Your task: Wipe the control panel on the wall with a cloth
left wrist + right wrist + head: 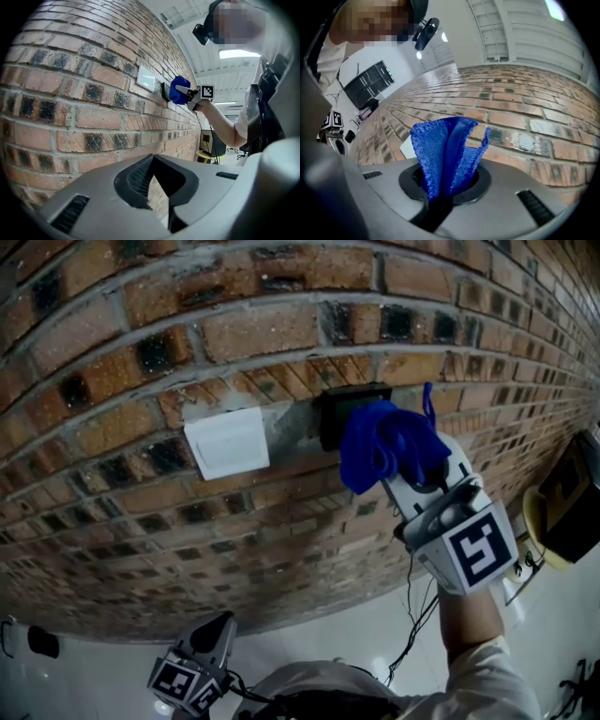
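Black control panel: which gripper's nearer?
Right. The right gripper holds the blue cloth at the black control panel; the left gripper sits far below-left.

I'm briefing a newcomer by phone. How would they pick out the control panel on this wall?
On the brick wall, two fixtures sit side by side. The control panel is the right one, where the right gripper holds a blue cloth. It is black and boxy, while its neighbour is a flat white plate.
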{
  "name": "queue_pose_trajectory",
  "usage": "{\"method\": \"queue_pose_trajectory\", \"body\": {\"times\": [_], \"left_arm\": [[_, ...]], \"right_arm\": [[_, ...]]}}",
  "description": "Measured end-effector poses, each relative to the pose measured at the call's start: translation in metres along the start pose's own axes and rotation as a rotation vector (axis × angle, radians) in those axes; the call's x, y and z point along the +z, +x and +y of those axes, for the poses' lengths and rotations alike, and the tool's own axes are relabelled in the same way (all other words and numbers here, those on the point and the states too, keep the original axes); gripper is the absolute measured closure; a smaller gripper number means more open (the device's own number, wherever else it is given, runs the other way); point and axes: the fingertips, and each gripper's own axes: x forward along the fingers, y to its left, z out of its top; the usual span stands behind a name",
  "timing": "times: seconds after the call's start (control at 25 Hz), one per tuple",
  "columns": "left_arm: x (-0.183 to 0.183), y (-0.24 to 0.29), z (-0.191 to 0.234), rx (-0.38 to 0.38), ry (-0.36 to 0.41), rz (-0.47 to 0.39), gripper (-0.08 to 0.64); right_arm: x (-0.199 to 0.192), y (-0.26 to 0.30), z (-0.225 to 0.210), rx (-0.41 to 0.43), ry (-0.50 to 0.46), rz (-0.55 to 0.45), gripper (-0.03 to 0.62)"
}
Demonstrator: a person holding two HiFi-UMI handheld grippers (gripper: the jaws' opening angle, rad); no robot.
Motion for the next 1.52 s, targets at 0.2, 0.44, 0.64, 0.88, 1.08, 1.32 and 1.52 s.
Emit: {"method": "queue_pose_trajectory", "body": {"times": [0.2, 0.44, 0.64, 0.88, 1.08, 1.32, 1.52], "left_arm": [[0.002, -0.023, 0.013, 0.05, 0.007, -0.016, 0.557], [0.0, -0.032, 0.025, 0.094, -0.005, -0.011, 0.557], [0.0, -0.015, 0.015, 0.061, -0.002, -0.008, 0.557], [0.002, 0.007, -0.004, 0.019, 0.012, -0.004, 0.557], [0.003, 0.014, -0.015, 0.008, 0.015, 0.001, 0.557], [0.006, 0.015, -0.015, 0.014, 0.012, 0.004, 0.557], [0.004, 0.008, -0.013, 0.028, 0.008, -0.003, 0.557]], "right_arm": [[0.006, 0.042, 0.041, 0.077, -0.004, -0.014, 0.504], [-0.001, 0.044, 0.021, 0.026, 0.024, -0.007, 0.503], [-0.017, 0.015, -0.023, -0.06, -0.029, 0.044, 0.503], [-0.051, -0.023, -0.096, -0.199, -0.041, 0.092, 0.504], [-0.077, -0.035, -0.123, -0.231, 0.054, 0.101, 0.503], [-0.023, -0.027, -0.07, -0.123, 0.009, 0.004, 0.503], [-0.001, 0.009, 0.0, 0.038, 0.01, -0.034, 0.503]]}}
